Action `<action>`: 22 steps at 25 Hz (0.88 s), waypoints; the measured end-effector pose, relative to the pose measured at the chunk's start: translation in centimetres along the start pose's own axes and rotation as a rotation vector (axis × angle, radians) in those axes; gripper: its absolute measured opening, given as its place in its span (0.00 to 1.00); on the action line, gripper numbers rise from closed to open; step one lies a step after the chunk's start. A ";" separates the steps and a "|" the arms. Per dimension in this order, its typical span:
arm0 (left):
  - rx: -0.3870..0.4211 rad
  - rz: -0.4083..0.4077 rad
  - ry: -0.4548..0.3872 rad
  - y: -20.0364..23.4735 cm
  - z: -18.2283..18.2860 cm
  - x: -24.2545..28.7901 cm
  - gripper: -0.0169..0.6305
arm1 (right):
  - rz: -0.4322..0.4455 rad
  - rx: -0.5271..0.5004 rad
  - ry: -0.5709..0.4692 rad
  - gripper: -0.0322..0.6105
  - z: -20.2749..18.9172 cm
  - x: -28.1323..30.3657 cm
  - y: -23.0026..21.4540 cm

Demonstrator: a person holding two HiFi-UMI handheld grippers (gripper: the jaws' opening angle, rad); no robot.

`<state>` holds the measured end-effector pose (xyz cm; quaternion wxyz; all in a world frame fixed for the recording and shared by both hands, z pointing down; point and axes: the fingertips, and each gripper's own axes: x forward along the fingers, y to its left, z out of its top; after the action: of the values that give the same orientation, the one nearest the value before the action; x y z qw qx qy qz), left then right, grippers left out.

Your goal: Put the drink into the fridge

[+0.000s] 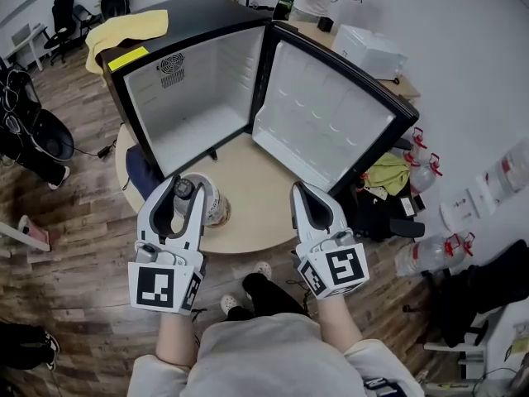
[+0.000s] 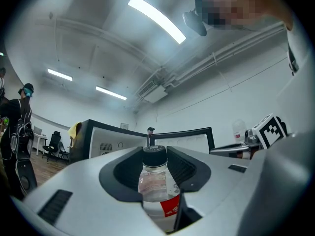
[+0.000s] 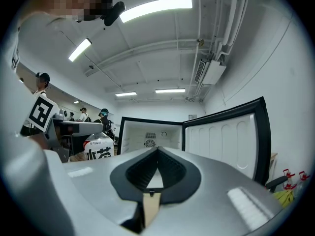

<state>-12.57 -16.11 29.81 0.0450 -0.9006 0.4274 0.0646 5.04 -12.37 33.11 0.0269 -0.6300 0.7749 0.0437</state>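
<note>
Your left gripper (image 1: 185, 185) is clamped on the drink bottle (image 1: 213, 207): black cap, clear neck, red and white label, upright between the jaws with the pads against its sides. The bottle is outside the fridge (image 1: 198, 81), over the near part of the round table (image 1: 256, 213), just in front of the open compartment. Can't tell if its base touches the tabletop. The fridge door (image 1: 322, 114) is swung wide to your right. Your right gripper (image 1: 297, 188) has its jaw tips together, gripping nothing, and sits beside the bottle in front of the door. A yellow cloth (image 1: 132, 27) lies on the fridge top.
</note>
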 end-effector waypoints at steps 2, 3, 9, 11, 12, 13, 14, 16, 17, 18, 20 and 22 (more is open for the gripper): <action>0.003 0.001 0.002 0.4 -0.1 0.7 0.27 | 0.002 0.009 -0.004 0.07 -0.2 0.9 -0.4; 0.005 0.004 0.005 0.6 -0.2 1.1 0.27 | 0.004 0.013 -0.005 0.07 -0.4 1.5 -0.6; 0.014 0.030 0.022 2.5 -0.9 4.1 0.27 | 0.036 0.020 -0.002 0.07 -0.8 5.4 -1.7; 0.013 0.039 0.020 3.2 -1.0 5.3 0.27 | 0.048 0.021 -0.005 0.07 -0.7 6.9 -2.2; 0.013 0.043 0.019 3.5 -1.0 6.0 0.27 | 0.054 0.021 -0.008 0.07 -0.7 7.6 -2.4; 0.014 0.047 0.018 3.9 -1.0 6.6 0.27 | 0.061 0.021 -0.012 0.07 -0.6 8.4 -2.7; 0.016 0.050 0.017 4.2 -1.0 7.3 0.27 | 0.067 0.020 -0.014 0.07 -0.6 9.2 -3.0; 0.021 0.058 0.016 4.8 -1.1 8.6 0.27 | 0.079 0.019 -0.020 0.07 -0.5 10.8 -3.6; 0.023 0.063 0.015 5.1 -1.1 9.2 0.27 | 0.085 0.019 -0.023 0.07 -0.4 11.5 -3.9; 0.025 0.069 0.014 5.4 -1.1 9.8 0.27 | 0.091 0.020 -0.025 0.07 -0.4 12.3 -4.2; 0.031 0.082 0.012 6.0 -1.1 11.1 0.27 | 0.104 0.019 -0.029 0.07 -0.3 13.8 -4.8; 0.036 0.092 0.010 6.5 -1.1 12.3 0.27 | 0.116 0.018 -0.033 0.07 -0.3 15.1 -5.4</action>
<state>-9.82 -29.73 28.84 0.0558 -0.8793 0.4698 0.0545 7.23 -28.24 31.77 0.0429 -0.5828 0.8100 0.0487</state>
